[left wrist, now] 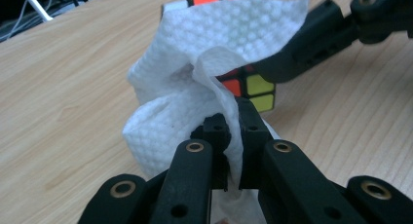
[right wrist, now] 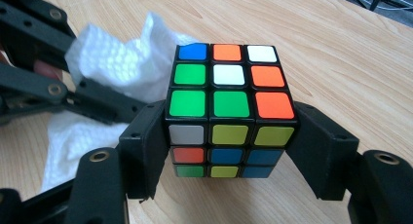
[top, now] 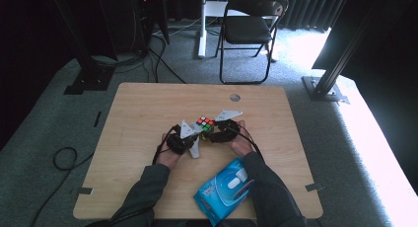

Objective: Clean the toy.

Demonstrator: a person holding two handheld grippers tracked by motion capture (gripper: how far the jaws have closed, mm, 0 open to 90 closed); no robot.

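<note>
White wipe point(left wrist: 170, 112) pinched in your left tool point(left wrist: 233, 118) | cube point(right wrist: 229, 112) clamped in your right tool point(right wrist: 229, 151) | wipe touching cube, above the counter point(top: 148, 118)

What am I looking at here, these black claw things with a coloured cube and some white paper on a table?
There is no machine here: a person sits at a light wooden table and holds hand-operated black tongs in each hand. One picture looks down from above the table; the other two come from small cameras riding on each tool.

The right tongs are clamped on the sides of a black-edged puzzle cube with coloured squares. The left tongs are pinched shut on a crumpled white dimpled paper wipe, which lies against the cube, as if to clean it.

Near the person's right sleeve lies a blue plastic pack of wipes. Behind the table stands a black folding chair.
</note>
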